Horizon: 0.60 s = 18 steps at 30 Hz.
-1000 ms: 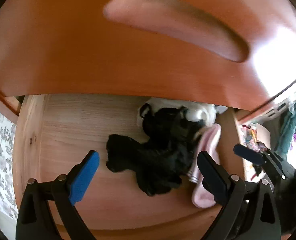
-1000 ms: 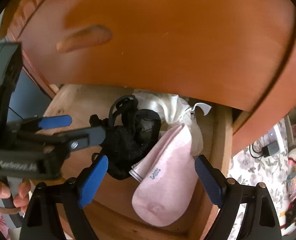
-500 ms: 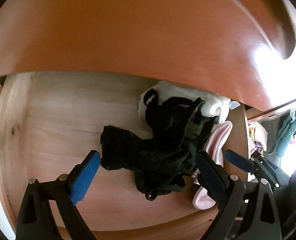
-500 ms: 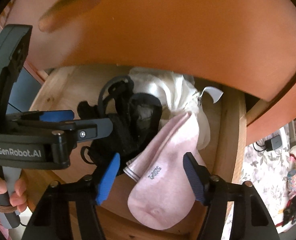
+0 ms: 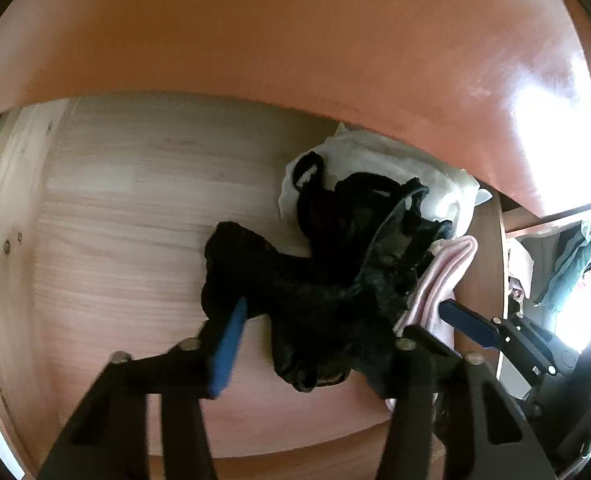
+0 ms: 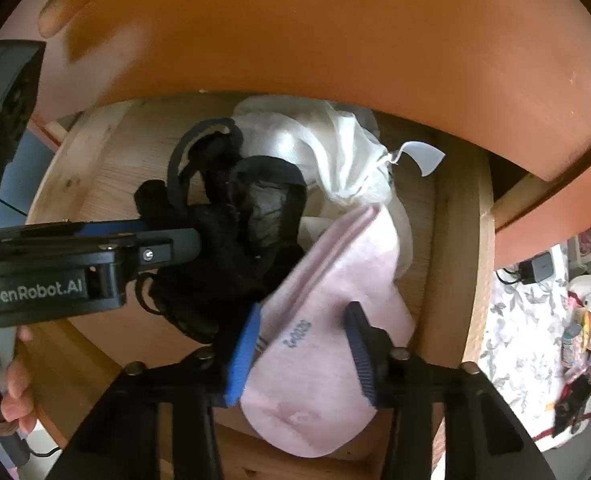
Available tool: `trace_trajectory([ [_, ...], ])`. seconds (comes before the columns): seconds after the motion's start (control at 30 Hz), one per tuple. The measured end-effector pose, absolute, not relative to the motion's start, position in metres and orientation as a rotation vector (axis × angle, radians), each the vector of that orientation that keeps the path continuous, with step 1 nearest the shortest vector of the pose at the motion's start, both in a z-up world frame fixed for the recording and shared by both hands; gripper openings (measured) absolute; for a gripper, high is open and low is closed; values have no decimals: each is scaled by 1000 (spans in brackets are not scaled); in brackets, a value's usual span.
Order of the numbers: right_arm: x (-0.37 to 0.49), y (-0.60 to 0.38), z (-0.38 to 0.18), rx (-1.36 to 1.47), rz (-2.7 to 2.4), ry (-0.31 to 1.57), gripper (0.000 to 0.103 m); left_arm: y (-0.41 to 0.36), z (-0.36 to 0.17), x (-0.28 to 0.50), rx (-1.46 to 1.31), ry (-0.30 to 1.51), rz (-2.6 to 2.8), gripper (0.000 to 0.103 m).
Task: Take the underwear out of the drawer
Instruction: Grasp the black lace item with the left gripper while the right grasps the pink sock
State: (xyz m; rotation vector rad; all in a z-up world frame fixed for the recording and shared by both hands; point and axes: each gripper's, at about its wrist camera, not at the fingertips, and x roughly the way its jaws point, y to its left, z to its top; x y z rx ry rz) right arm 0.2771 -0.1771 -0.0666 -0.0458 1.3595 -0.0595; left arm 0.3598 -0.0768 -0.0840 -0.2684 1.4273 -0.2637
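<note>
A heap of black underwear (image 5: 327,280) lies on the pale wood floor of the open drawer (image 5: 135,200). My left gripper (image 5: 323,320) straddles its near part, jaws open but narrowed, the blue pad touching the cloth's left edge. In the right wrist view the same black underwear (image 6: 235,248) sits left of a pink sock (image 6: 335,280). My right gripper (image 6: 303,312) is over the sock, jaws half closed with sock cloth between them. The left gripper's near finger (image 6: 167,248) reaches in from the left.
A white garment (image 5: 375,160) with a tag lies behind the black heap. An orange-brown cabinet panel (image 5: 295,40) overhangs the drawer's back. The drawer's right wall (image 6: 455,260) stands close to the sock. A hand (image 6: 11,384) holds the left gripper. Clutter lies on a floral floor (image 6: 523,320).
Both grippers have pushed deeper into the drawer. The right jaws have narrowed steadily over the pink sock. The left jaws have started narrowing round the black underwear.
</note>
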Motion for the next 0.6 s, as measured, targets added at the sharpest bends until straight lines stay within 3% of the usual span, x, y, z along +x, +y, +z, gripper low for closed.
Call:
trace_trajectory([
  [0.2,277,-180,-67,-33,-86,1353,30,-76,-85,355,-276,1415,-258,13],
  [0.37,272,-191,-58,-23,-109,1324,14,-72,-81,351,-284,1382,-259,8],
  [0.6,264,-201,-42,-6,-130,1271,13,-70,-64,339,-295,1315,-258,5],
])
